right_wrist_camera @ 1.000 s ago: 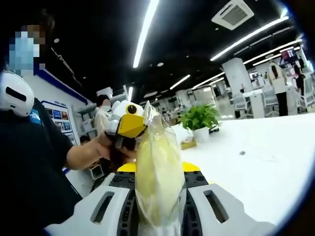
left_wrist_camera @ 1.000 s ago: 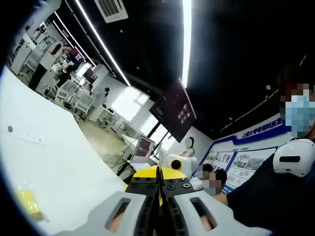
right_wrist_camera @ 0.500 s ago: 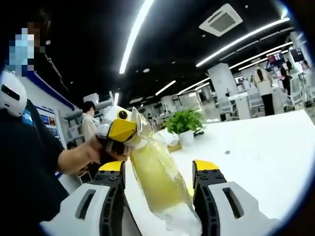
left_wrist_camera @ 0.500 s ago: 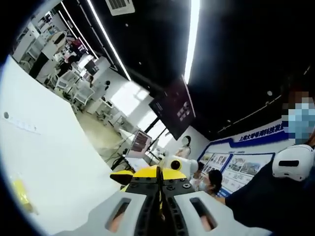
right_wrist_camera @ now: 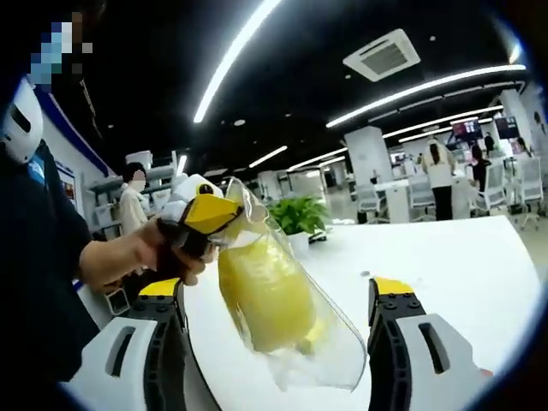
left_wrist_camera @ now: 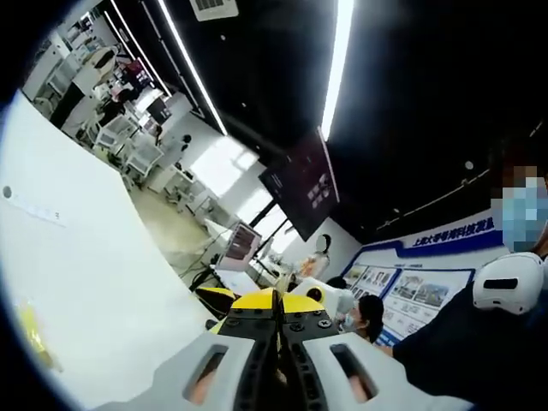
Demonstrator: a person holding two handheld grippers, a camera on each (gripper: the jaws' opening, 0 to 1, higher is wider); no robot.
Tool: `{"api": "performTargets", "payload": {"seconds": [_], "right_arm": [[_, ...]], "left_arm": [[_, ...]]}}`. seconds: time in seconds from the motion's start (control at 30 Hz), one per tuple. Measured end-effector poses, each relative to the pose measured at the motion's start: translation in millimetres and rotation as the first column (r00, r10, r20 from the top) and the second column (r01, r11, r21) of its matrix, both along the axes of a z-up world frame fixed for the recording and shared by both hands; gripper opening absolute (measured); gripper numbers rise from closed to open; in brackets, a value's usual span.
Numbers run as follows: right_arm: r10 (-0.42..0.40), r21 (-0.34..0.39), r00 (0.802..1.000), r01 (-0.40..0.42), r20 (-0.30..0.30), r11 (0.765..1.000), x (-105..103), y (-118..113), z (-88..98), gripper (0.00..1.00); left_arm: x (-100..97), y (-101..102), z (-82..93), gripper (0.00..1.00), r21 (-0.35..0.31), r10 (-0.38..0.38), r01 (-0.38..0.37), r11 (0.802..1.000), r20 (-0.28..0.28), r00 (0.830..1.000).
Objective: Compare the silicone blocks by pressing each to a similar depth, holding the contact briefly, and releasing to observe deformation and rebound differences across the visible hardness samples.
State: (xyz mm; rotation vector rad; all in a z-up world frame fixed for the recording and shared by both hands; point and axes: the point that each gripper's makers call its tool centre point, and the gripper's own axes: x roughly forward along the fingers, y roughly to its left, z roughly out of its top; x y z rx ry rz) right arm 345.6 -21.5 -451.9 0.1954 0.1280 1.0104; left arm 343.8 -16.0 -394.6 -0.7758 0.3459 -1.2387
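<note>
Looking along the left gripper view, we see the white table (left_wrist_camera: 77, 282) sloping up the left side, with a small yellow piece (left_wrist_camera: 30, 330) lying near its lower edge, too blurred for us to identify. The left gripper (left_wrist_camera: 276, 312) rises at bottom centre with its yellow-tipped jaws pressed together; what they pinch is hidden from this angle. To the right stands a person in dark clothing (left_wrist_camera: 467, 342).

In the right gripper view, a hand (right_wrist_camera: 137, 257) at left holds that same left gripper, whose yellow tip clenches the top edge of a clear plastic bag (right_wrist_camera: 330, 338). Inside the bag we see one yellow silicone block (right_wrist_camera: 261, 291), sitting toward the upper middle, with empty crumpled film below it. The bag hangs tilted between the jaws of the right gripper (right_wrist_camera: 278, 295), which stand wide apart and touch neither bag nor block. Behind, a potted plant (right_wrist_camera: 300, 218) stands on the table, well apart from the bag.
</note>
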Motion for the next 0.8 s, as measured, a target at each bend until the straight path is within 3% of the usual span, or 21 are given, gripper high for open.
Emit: {"api": "performTargets", "payload": {"seconds": [0.23,0.37,0.5,0.67,0.8], "right_arm": [[-0.036,-0.002,0.999,0.036,0.009,0.999,-6.0,-10.2,-5.0,0.87],[-0.042,-0.022,0.999,0.042,0.004,0.999,-12.1,-16.7,-13.0,0.81],[-0.033,-0.036,0.999,0.034,0.017,0.999,-20.0,-20.3,-17.3,0.67],[-0.034,-0.131,0.999,0.035,0.009,0.991,-25.6,-25.3,-39.6,0.65],[-0.028,-0.152,0.999,0.033,0.031,0.988,-32.3,-26.6,-42.9,0.64]], "left_arm": [[5.5,8.5,-6.6,0.0,0.011,0.024,-0.023,1.0,-0.014,1.0],[8.5,11.7,-12.7,0.0,0.022,0.036,-0.035,0.999,-0.018,0.999],[9.3,12.3,-19.2,0.0,0.021,0.04,-0.04,0.999,-0.039,0.998],[8.6,11.1,-23.5,0.0,0.026,0.039,-0.038,0.999,-0.049,0.998],[9.9,12.4,-28.3,0.0,0.025,0.047,-0.045,0.999,-0.06,0.997]]}}
